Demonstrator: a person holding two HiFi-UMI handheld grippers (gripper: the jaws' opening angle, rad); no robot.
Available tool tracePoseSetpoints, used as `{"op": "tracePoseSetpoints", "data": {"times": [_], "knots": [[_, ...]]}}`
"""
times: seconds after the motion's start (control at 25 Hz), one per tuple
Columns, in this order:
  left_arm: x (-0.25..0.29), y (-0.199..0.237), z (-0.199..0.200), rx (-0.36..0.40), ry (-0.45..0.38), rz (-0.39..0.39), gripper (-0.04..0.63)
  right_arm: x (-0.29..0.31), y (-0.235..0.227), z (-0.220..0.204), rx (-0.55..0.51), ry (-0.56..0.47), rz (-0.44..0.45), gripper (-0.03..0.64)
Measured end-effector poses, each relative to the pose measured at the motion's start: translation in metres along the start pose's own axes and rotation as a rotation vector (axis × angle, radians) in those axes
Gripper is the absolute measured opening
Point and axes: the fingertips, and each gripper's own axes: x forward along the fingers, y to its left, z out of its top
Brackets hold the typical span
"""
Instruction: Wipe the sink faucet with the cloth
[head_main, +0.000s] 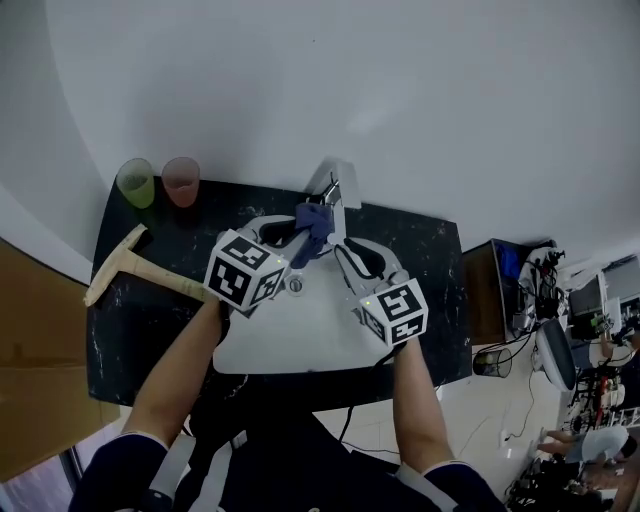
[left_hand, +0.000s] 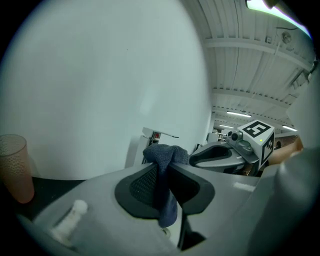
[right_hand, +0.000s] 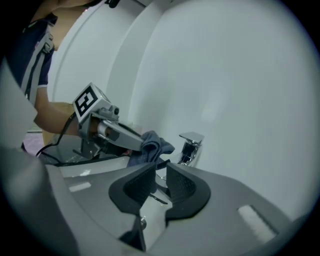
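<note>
The left gripper is clenched on the blue cloth. The chrome faucet stands upright just beyond the cloth, slightly to its left. The right gripper, jaws slightly parted and empty, hovers alongside, farther from the faucet.

Light was even and diffuse; the white wall read bright, without hard shadows. Both gripper views bent strongly at the edges, with black corners. A ceiling light glared at top right in the left gripper view. The faucet carried small highlights.
</note>
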Motion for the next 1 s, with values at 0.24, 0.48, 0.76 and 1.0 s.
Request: {"op": "tracePoseSetpoints", "data": {"times": [0.24, 0.48, 0.76, 1.0], "knots": [[0.026, 0.0, -0.004, -0.014, 0.013, -0.017, 0.057, 0.011, -0.012, 0.002, 0.037, 0.014, -0.036, 0.042], [0.048, 0.021, -0.002, -0.018, 0.001, 0.025, 0.057, 0.011, -0.01, 0.001, 0.008, 0.035, -0.058, 0.005], [0.061, 0.053, 0.015, -0.03, -0.065, 0.109, 0.057, 0.013, -0.006, 0.005, -0.052, 0.04, -0.068, 0.005], [0.071, 0.076, 0.01, -0.044, -0.042, 0.172, 0.057, 0.013, -0.006, 0.005, -0.067, 0.044, -0.077, 0.005]]}}
